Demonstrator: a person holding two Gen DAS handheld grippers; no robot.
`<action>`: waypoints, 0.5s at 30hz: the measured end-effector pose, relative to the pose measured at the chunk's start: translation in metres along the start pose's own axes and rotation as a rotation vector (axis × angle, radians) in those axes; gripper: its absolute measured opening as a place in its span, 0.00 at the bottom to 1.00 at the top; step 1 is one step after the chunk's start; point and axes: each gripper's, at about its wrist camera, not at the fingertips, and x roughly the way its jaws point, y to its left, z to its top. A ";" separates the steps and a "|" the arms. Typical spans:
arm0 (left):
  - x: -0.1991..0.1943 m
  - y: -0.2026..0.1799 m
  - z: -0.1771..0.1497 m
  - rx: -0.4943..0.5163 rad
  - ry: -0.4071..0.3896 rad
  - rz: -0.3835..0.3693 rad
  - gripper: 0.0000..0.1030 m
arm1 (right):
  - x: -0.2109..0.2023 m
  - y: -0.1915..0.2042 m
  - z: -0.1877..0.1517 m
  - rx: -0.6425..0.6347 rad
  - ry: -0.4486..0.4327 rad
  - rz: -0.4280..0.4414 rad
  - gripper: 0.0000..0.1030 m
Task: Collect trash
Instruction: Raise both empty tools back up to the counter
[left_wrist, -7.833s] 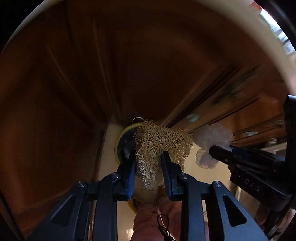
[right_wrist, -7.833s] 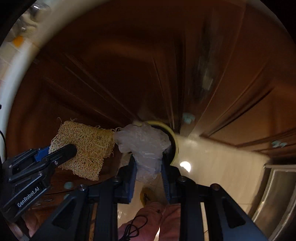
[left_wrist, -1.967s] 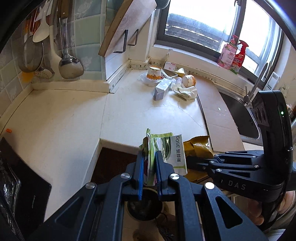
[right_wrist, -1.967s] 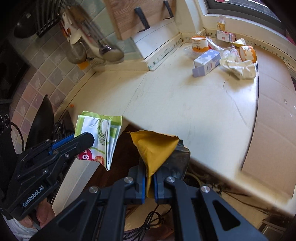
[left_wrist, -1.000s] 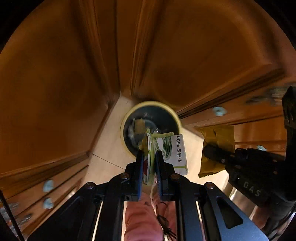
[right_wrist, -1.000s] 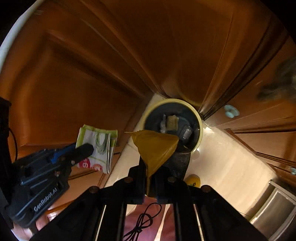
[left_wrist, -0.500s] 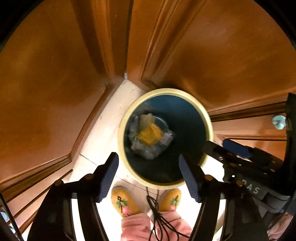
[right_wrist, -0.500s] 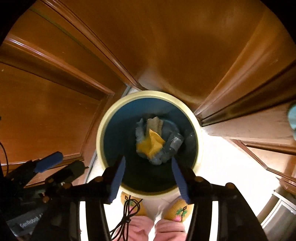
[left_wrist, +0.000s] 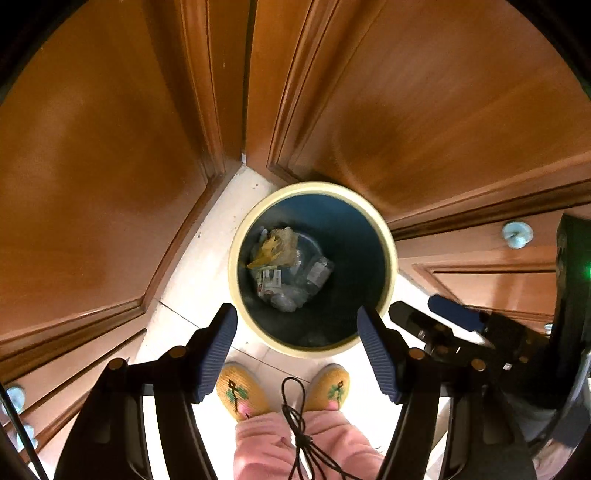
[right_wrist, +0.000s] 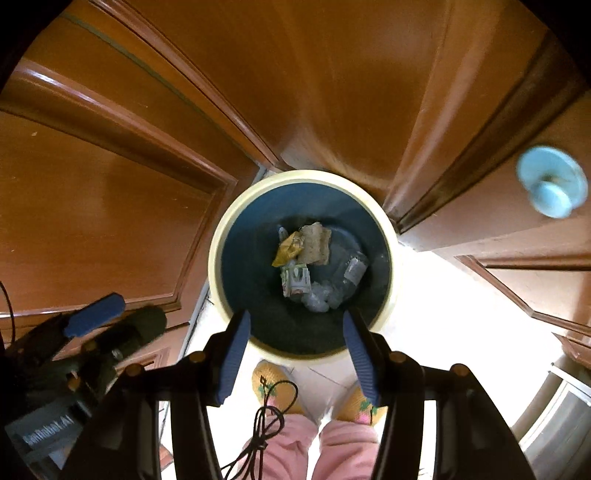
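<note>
A round bin with a cream rim (left_wrist: 314, 186) (right_wrist: 303, 174) and dark blue inside stands on the floor in a corner between wooden doors. At its bottom lie a yellow wrapper (left_wrist: 264, 254) (right_wrist: 288, 251), a green-and-white packet (left_wrist: 269, 282) (right_wrist: 294, 280), a loofah piece (right_wrist: 314, 245) and clear plastic (right_wrist: 321, 297). My left gripper (left_wrist: 294, 321) (right_wrist: 136, 310) points down over the bin's near rim, open, nothing between its fingers. My right gripper (right_wrist: 297, 317) (left_wrist: 417, 304) hangs beside it over the same rim, open and empty too.
Brown wooden cabinet doors close in behind and on both sides of the bin. A pale blue knob (right_wrist: 552, 181) sticks out at the right. The person's yellow slippers (left_wrist: 240, 391) and pink trousers stand just before the bin on pale tiles, with a black cord (left_wrist: 295, 417) dangling.
Both grippers opened and let go: the green-and-white packet and the yellow wrapper now lie in the bin. Both grippers sank closer to the bin.
</note>
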 end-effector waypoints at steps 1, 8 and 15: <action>-0.010 -0.002 0.000 0.000 -0.010 0.004 0.63 | -0.008 0.002 -0.002 -0.007 -0.001 -0.013 0.51; -0.083 -0.021 -0.003 0.021 -0.061 0.009 0.60 | -0.088 0.015 -0.012 -0.027 -0.054 -0.015 0.51; -0.183 -0.043 -0.007 0.065 -0.134 0.012 0.60 | -0.183 0.032 -0.022 -0.037 -0.112 0.006 0.51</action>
